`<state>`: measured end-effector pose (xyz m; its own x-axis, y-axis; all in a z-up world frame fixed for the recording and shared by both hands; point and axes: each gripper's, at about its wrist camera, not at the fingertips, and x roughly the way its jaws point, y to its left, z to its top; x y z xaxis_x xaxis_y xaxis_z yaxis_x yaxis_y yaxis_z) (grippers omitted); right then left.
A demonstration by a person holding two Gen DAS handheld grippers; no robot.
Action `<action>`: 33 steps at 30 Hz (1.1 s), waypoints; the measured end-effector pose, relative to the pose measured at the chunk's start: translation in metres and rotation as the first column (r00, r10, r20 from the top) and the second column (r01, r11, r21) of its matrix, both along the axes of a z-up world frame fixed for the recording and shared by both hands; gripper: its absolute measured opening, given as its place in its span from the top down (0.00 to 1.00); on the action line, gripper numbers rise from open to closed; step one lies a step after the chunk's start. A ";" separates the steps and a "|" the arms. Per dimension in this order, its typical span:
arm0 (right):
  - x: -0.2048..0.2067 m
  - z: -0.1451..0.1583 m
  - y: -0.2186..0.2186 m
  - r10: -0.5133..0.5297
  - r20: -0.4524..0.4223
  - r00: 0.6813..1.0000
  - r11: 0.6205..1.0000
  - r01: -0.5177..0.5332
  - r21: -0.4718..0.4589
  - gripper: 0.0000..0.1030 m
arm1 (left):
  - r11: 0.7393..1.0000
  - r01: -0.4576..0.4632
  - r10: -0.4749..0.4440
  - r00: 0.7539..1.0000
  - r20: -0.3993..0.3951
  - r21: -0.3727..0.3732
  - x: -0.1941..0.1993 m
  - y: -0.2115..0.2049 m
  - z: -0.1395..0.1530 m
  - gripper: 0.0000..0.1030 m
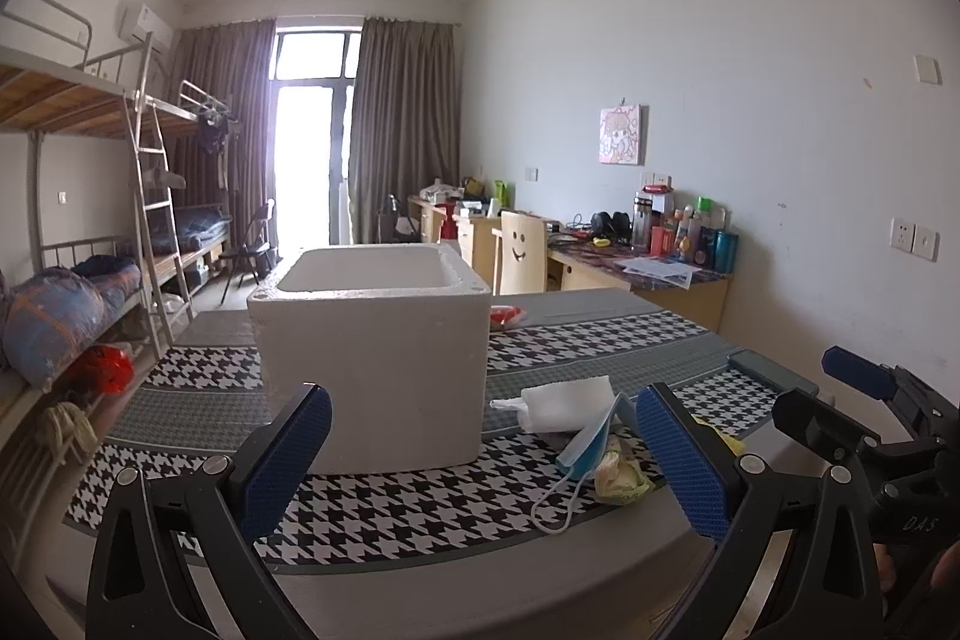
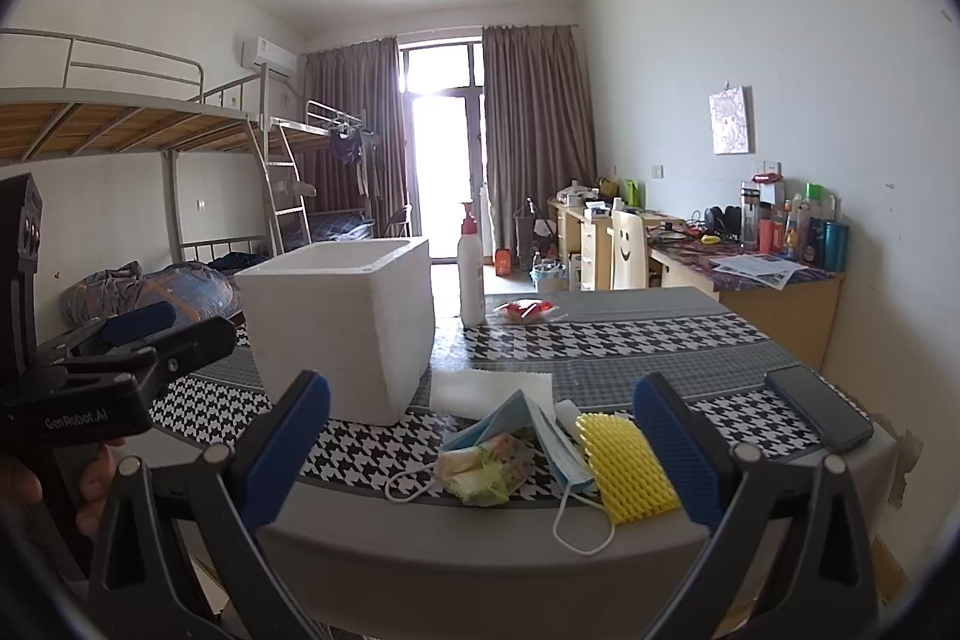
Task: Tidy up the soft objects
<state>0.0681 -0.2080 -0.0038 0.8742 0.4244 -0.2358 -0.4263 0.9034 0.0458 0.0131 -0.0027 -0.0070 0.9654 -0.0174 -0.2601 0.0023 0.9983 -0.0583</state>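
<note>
A white foam box [image 1: 375, 340] stands open-topped on the houndstooth table cloth [image 1: 420, 508]; it also shows in the right wrist view [image 2: 342, 322]. In front of my right gripper [image 2: 480, 448] lie a blue face mask [image 2: 540, 430], a crumpled green-white wrapper [image 2: 486, 469], a yellow foam net [image 2: 627, 466] and a white tissue [image 2: 489, 391]. My left gripper [image 1: 483, 460] is open and empty, near the box's front. The mask [image 1: 591, 445], wrapper [image 1: 621, 478] and tissue [image 1: 567, 403] lie at its right finger. My right gripper is open and empty.
A white pump bottle [image 2: 471, 274] and a red packet [image 2: 525, 310] stand behind the box. A dark phone [image 2: 819, 406] lies at the table's right edge. Bunk beds are on the left, desks with clutter on the right.
</note>
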 end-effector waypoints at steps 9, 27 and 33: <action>0.007 0.001 0.002 0.000 -0.006 1.000 1.000 0.000 -0.007 0.01 | 1.000 0.012 -0.012 1.000 -0.025 -0.009 0.010 0.002 -0.001 0.01; 0.038 -0.012 -0.006 -0.047 -0.072 0.996 0.999 0.045 -0.029 0.01 | 0.995 0.102 -0.103 0.989 -0.106 -0.011 0.045 -0.011 -0.010 0.01; 0.047 -0.019 -0.009 -0.062 -0.098 0.993 0.998 0.058 -0.040 0.01 | 0.992 0.124 -0.124 0.984 -0.128 -0.010 0.055 -0.015 -0.013 0.01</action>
